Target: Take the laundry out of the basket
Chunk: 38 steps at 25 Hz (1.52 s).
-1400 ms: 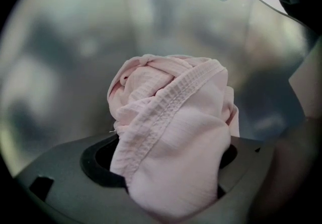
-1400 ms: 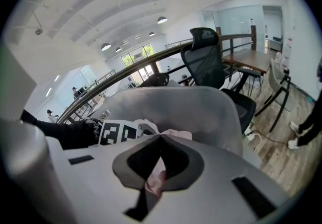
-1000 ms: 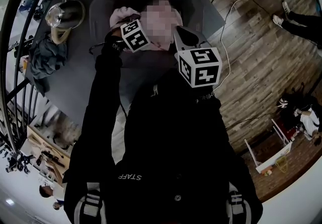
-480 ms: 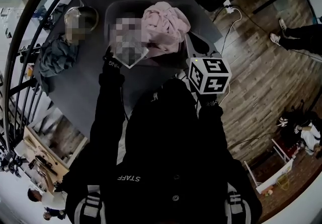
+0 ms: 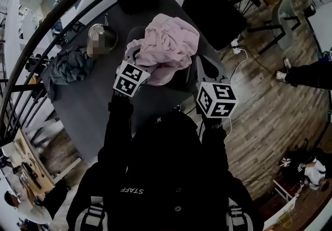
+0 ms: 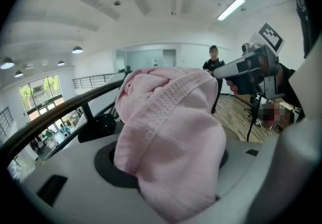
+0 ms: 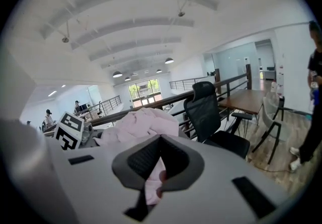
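Containers: the basket (image 5: 134,32) sits on the grey table (image 5: 91,105), and only a dark stretch of its rim shows. The pink laundry (image 5: 167,43) hangs as one bunched mass over it and covers the opening. We cannot tell whether the lowest folds touch the basket, or what lies inside. A metal pot (image 5: 99,31) stands left of the basket; its contents are unreadable. A grey-blue cloth (image 5: 72,66) lies crumpled just beside the pot, apart from the basket.

Edges and room: there is bare tabletop between the basket and our body. A dark railing (image 5: 46,25) curves past the table's far left side. A black chair (image 5: 213,17) stands close to the table's right edge, with wooden floor (image 5: 270,110) open beyond it.

Pose: both arms reach forward in black sleeves, one gripper on each side of the bundle.

- The left gripper (image 6: 168,170) has its claw pinching a thick wad of the pink laundry, which fills the space between the jaws and rises above them.
- The right gripper (image 7: 155,180) has its claw pressed on a thin pink fold, pads nearly meeting.
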Tool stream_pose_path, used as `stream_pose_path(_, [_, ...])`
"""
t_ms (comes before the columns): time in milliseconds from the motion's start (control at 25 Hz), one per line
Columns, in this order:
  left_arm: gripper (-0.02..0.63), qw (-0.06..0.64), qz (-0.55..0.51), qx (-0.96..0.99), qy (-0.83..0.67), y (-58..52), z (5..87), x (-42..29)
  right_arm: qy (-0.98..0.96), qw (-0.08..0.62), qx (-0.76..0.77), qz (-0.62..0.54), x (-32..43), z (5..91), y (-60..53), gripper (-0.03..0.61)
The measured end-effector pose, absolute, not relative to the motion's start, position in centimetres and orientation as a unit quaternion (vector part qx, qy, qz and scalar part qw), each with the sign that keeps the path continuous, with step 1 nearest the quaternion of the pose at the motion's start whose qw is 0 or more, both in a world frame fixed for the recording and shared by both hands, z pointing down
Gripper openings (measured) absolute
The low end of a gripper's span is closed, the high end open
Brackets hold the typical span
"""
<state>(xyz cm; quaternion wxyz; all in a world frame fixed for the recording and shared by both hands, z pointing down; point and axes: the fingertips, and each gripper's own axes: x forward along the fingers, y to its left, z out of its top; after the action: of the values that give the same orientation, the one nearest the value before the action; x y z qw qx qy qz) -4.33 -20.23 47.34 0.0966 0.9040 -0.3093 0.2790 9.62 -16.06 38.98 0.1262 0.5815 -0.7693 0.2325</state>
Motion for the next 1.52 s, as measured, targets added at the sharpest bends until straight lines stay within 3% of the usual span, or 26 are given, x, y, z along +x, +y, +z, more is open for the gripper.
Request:
stream_pose_path(640, [0.284, 0.112, 0.06, 0.864, -0.487, -20.8, 33.2, -8.9, -0.795, 0.052, 0.595, 0.107, 7.5, 30.1, -16.8, 0.013])
stream_pose_path(1520, [0.284, 0.007, 0.011, 0.813, -0.582, -19.1, 26.2, -11.1, -0.8, 0.023, 0.599, 0.035, 4.7, 25.8, -17.1, 0.013])
